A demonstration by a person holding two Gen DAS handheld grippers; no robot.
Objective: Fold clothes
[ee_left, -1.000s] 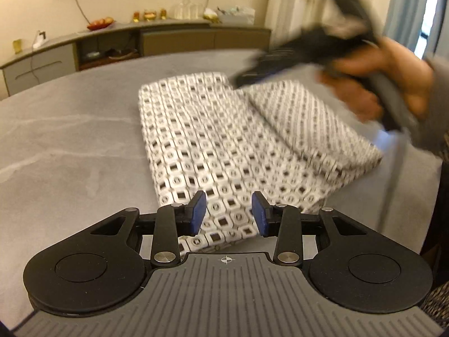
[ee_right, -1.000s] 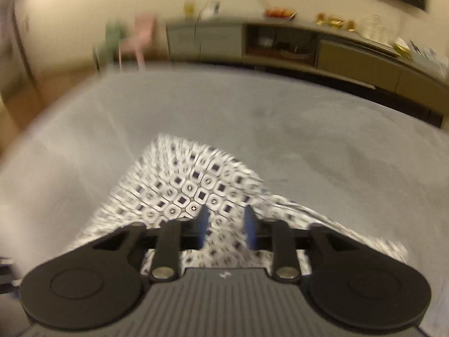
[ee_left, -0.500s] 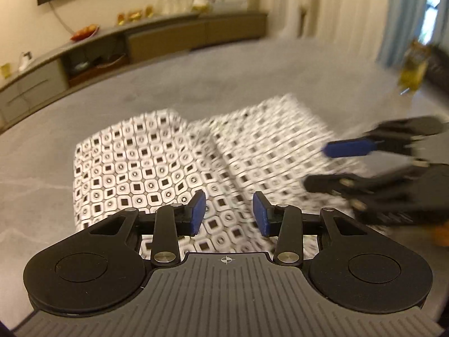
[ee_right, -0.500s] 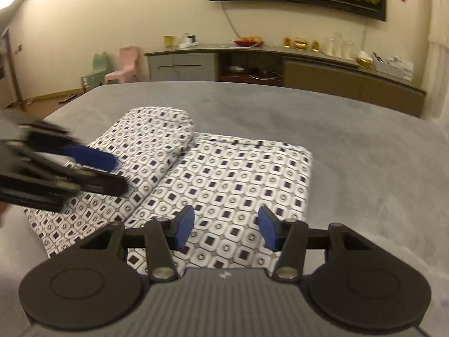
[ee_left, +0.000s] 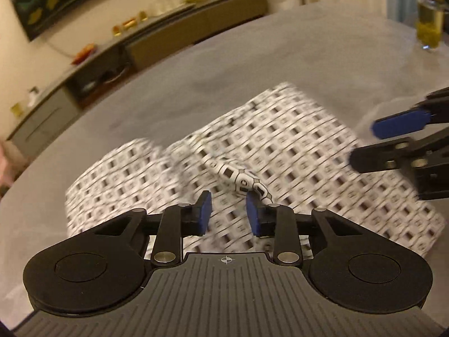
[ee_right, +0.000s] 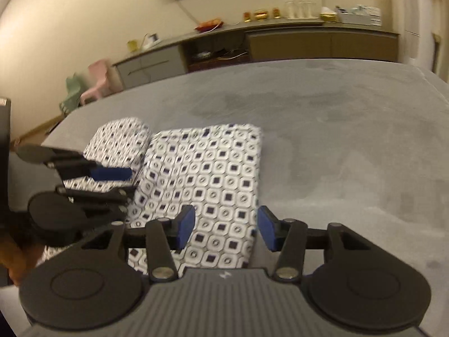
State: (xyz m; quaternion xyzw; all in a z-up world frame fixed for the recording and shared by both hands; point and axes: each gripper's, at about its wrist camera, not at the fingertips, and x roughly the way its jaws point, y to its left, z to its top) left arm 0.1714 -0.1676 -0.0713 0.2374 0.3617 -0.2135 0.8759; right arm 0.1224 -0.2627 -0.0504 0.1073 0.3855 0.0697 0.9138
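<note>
Both claws, left (ee_left: 228, 213) and right (ee_right: 226, 229), hover agape over the patterned garment (ee_right: 207, 174).

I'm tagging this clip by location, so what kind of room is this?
Probably a home living or dining room: a long sideboard against the wall holds a fruit plate and glassware, and the patterned garment lies on a grey table.

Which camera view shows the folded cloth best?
The right wrist view: the folded cloth lies sharp and whole on the table. In the left wrist view it is blurred and partly hidden.
</note>
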